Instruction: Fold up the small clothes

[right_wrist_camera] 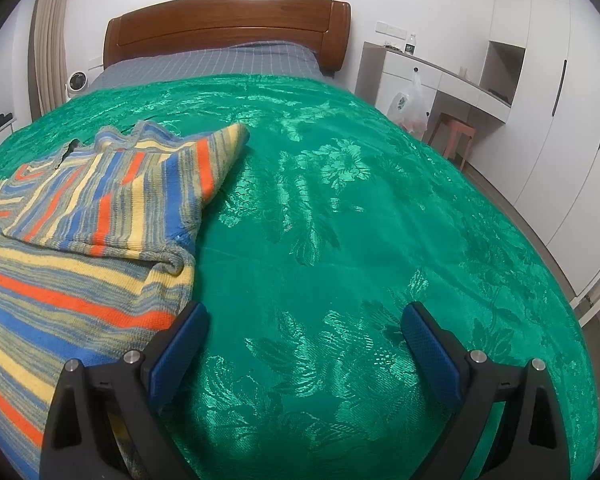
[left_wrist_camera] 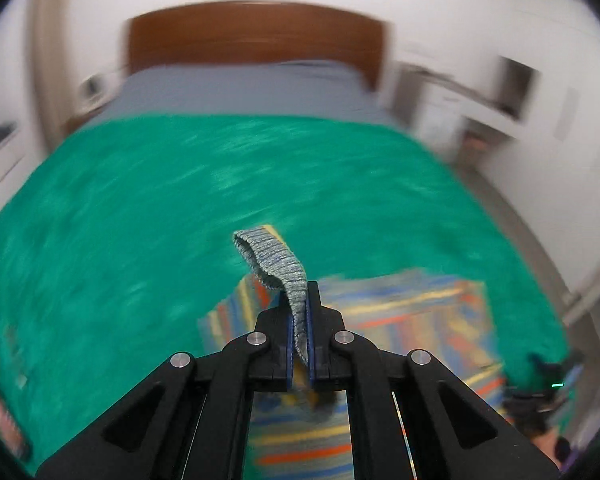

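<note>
Left gripper [left_wrist_camera: 299,320] has its jaws pinched tight on the sweater's grey ribbed cuff [left_wrist_camera: 274,258], lifted off the green bedspread [right_wrist_camera: 360,220]. Right gripper [right_wrist_camera: 304,344] hangs wide open over bare bedspread, nothing in it. Striped sweater [right_wrist_camera: 80,240] lies on the near left, one sleeve folded across its body.

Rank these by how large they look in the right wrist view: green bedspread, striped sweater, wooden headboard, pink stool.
1. green bedspread
2. striped sweater, though it lies near the camera, which enlarges it
3. wooden headboard
4. pink stool
</note>
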`<state>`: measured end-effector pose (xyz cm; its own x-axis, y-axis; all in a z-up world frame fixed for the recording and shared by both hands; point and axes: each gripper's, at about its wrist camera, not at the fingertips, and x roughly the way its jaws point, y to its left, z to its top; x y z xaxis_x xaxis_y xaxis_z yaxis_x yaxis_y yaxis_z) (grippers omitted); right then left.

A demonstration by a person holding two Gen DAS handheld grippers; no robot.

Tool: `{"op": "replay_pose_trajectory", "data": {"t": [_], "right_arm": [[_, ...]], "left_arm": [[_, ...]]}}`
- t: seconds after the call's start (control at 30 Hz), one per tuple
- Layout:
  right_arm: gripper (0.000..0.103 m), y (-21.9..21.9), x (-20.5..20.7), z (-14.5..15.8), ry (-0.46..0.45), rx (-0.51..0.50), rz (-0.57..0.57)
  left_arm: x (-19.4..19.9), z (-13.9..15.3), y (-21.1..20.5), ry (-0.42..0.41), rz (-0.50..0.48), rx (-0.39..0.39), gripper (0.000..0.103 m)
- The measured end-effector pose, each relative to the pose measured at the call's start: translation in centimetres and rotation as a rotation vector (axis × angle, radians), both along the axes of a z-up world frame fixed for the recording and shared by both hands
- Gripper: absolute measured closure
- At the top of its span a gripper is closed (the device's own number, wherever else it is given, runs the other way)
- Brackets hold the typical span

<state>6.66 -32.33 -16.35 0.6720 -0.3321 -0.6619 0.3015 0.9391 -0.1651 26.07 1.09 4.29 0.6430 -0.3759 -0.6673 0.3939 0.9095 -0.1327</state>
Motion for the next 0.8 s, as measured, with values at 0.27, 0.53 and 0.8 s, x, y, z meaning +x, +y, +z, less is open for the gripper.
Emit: {"op": "replay_pose_trajectory", "data": {"t": [0.27, 0.53, 0.8], "right_arm": [[0.006, -0.5, -0.1, -0.2, -0.006, 0.025, 0.001], [0.006, -1.1, -0.1, -0.2, -0.015, 0.07, 0.002], [0.005, -1.3, 0.2, -0.4, 0.001, 0.071, -0.001]], "left_arm": [[-0.2, -6.5, -15.6, 0.128, -0.27, 0.019, 0.093], [-0.6, -11.7, -12.6, 0.206, -0.262, 0.024, 0.041], [-1.4, -12.6, -1.7, 0.211, -0.266, 0.167, 0.039]]}}
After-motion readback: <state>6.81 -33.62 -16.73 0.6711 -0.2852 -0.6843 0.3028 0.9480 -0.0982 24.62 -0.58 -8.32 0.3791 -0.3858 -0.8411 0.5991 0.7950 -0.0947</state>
